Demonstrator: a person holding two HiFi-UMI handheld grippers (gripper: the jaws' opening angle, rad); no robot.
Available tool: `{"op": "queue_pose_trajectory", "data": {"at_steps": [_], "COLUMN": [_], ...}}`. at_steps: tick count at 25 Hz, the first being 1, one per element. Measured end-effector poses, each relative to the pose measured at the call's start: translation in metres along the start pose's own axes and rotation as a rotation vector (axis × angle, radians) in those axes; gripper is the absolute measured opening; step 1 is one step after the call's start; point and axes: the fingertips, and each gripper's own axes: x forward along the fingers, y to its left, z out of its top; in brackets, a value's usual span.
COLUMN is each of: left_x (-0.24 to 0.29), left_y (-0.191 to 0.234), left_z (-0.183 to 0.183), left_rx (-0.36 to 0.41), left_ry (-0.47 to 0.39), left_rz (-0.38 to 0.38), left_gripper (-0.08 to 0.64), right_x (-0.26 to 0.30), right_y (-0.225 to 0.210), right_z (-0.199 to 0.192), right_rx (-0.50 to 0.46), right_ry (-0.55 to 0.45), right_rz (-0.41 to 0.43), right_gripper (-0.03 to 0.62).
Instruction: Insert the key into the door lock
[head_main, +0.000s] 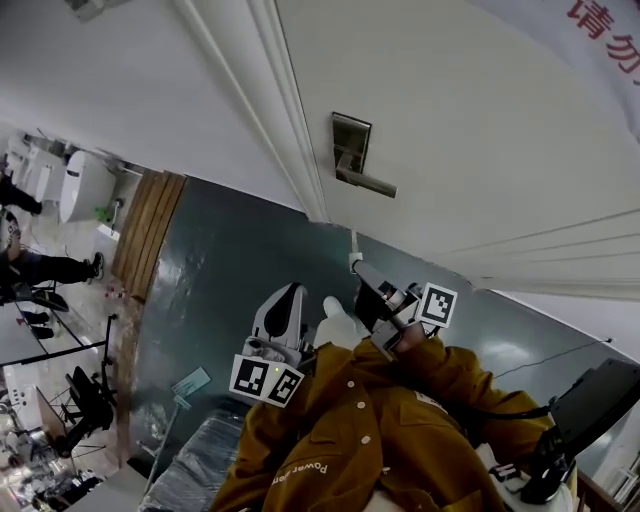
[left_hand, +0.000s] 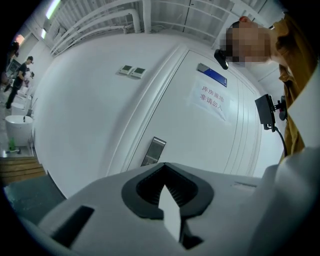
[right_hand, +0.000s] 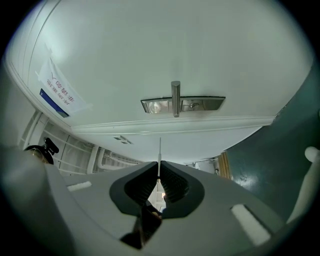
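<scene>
The right gripper (right_hand: 159, 172) has its jaws pressed together on the key (right_hand: 159, 152), whose thin blade sticks out past the tips toward the white door (right_hand: 165, 55). The blade points at the lock plate (right_hand: 200, 104) with its lever handle (right_hand: 175, 98), near it but clearly apart. To the left, the left gripper (left_hand: 163, 167) hangs with its jaw tips together and nothing between them.

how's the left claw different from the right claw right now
The right claw is shut on the key, whose thin blade sticks out past its tips; the left claw is shut on nothing. The right claw points at the lock plate straight ahead; the left claw sits further back from the door. Both are closed, and neither touches the door.
</scene>
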Motion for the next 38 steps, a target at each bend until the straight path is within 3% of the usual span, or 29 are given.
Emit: {"op": "queue_pose_trajectory", "data": {"at_steps": [5, 11, 17, 23, 27, 38], "left_x": [0.042, 0.102, 0.183, 0.226, 0.239, 0.246], "left_y": [0.009, 0.01, 0.011, -0.004, -0.014, -0.027], "left_z": [0.015, 0.042, 0.102, 0.163, 0.187, 0.194], "left_rx": [0.025, 0.143, 0.216, 0.319, 0.33, 0.328], "left_ry": [0.006, 0.015, -0.036, -0.081, -0.077, -0.061], "left_rz": [-0.033, -0.118, -0.231, -0.291, -0.302, -0.306], "left_gripper": [0.0, 0.0, 0.0, 0.0, 0.0, 0.0], "right_x": [0.02, 0.017, 0.02, 0.021, 0.021, 0.023], "right_y": [-0.004, -0.009, -0.01, -0.004, 0.01, 0.015], "right_z": [0.015, 0.011, 0.017, 0.021, 0.023, 0.022], "right_rx": [-0.007, -0.014, -0.027, -0.043, -0.049, -0.048], "right_ry": [0.027, 0.048, 0.042, 0.024, 0.009, 0.012], "right_rz": [0.002, 0.006, 0.009, 0.003, -0.003, -0.006], "right_gripper": [0.029, 0.029, 0.029, 0.029, 0.029, 0.029]}}
